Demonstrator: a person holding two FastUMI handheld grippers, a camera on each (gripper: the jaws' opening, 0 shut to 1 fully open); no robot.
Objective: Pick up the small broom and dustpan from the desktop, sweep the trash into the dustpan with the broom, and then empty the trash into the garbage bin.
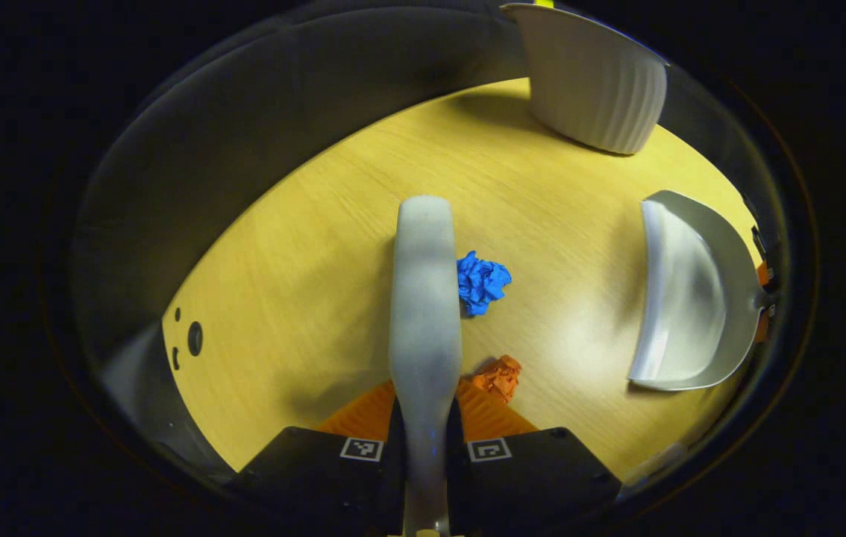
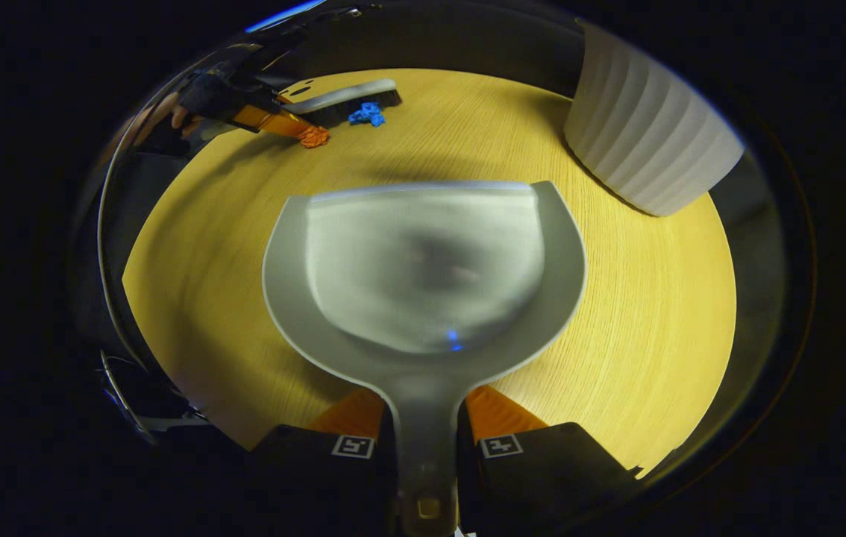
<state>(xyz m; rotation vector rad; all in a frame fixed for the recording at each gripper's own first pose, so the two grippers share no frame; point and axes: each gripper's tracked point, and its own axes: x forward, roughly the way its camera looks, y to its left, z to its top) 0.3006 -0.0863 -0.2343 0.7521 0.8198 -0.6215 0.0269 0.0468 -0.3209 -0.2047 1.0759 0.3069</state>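
Observation:
My left gripper [image 1: 425, 425] is shut on the handle of the small grey broom [image 1: 425, 298], which reaches forward over the yellow desktop [image 1: 304, 246]. A blue crumpled paper [image 1: 481, 282] lies just right of the broom head, and an orange crumpled paper [image 1: 499, 377] lies nearer my fingers. My right gripper [image 2: 425, 432] is shut on the handle of the grey dustpan [image 2: 423, 261], whose mouth faces away from me. Far off in the right gripper view, the broom [image 2: 348, 95], the blue paper [image 2: 367, 114] and the orange paper [image 2: 313, 136] sit together. The dustpan [image 1: 680, 298] stands to the right in the left gripper view.
A white ribbed garbage bin [image 1: 594, 82] stands at the desk's far edge, also seen as the bin [image 2: 647, 142] at upper right. Bare desktop [image 2: 654, 313] lies between the dustpan and the papers. Dark holes [image 1: 194, 338] mark the desk's left edge.

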